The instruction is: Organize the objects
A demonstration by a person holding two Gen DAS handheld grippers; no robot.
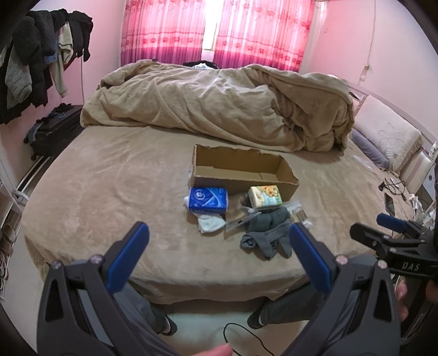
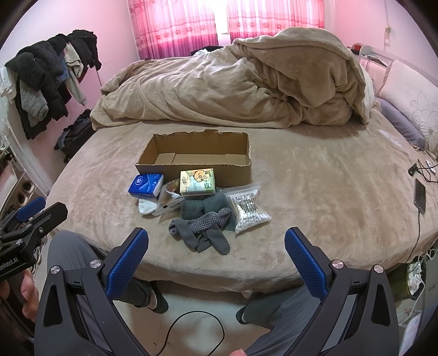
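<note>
On the bed [image 2: 314, 175], near its front edge, an open cardboard box [image 2: 195, 158] is sitting with its things heaped just in front of it. A blue tissue pack [image 2: 146, 185] is lying at the left, touching a white sock [image 2: 147, 207] below it. A yellow-green tissue pack [image 2: 197, 182] with a cartoon animal is leaning against the box front, and a crumpled clear wrapper [image 2: 169, 198] is resting between the two packs. Grey socks [image 2: 204, 226] with grip dots are sprawling nearest the edge, and a bag of cotton swabs [image 2: 247, 208] is lying just beside them on the right; its print is too blurred to read.

Both grippers are hovering short of the bed, holding nothing. The left gripper [image 1: 219, 254] is showing its jaws spread wide, and the right gripper [image 2: 216, 253] is doing the same. Nothing is standing between them and the heap.

A rumpled tan quilt [image 2: 232, 87] is filling the far half of the bed. Dark clothes [image 2: 43, 79] are hanging on a rack at the left, a phone [image 2: 420, 195] on a cable is lying at the right, and pink curtains [image 2: 224, 22] are glowing behind. "DAS" is reading on the right gripper's body in the left view.
</note>
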